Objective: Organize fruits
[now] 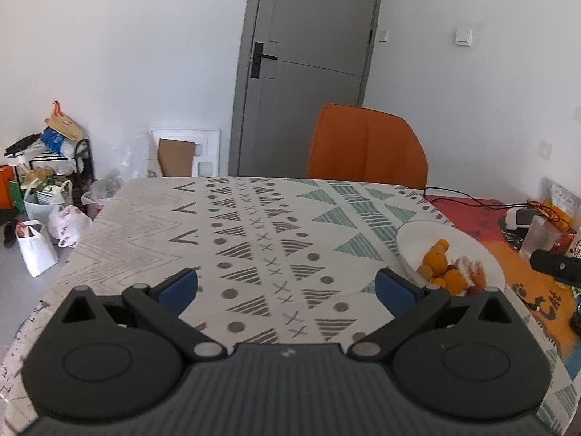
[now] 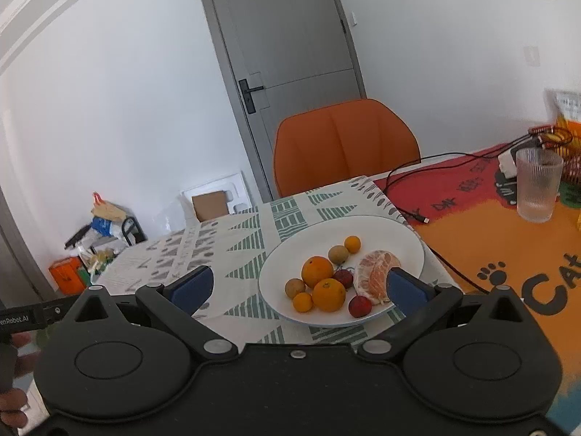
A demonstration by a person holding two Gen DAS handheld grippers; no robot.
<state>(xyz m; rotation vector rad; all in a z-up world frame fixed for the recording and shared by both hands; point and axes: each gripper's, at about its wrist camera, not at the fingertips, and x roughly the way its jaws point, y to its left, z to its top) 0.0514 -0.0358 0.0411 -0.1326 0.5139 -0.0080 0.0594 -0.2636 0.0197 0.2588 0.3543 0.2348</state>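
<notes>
A white plate [image 2: 392, 232] on the patterned tablecloth holds two oranges [image 2: 317, 271], smaller orange fruits [image 2: 352, 244], brownish round fruits [image 2: 338, 254], red fruits [image 2: 360, 306] and a peeled citrus [image 2: 376, 275]. My right gripper [image 2: 299, 289] hovers open just in front of the plate, with nothing between its blue pads. In the left wrist view the same plate [image 1: 414, 239] lies at the right, with the fruit pile [image 1: 445, 267] partly hidden behind a finger. My left gripper [image 1: 287, 287] is open over bare tablecloth, left of the plate.
An orange chair [image 2: 345, 149] stands at the table's far edge before a grey door [image 1: 308, 54]. A ribbed glass [image 2: 537, 183], a black cable [image 2: 406, 181] and packets lie on the orange-red mat to the right. Bags and clutter [image 1: 43, 196] fill the floor at left.
</notes>
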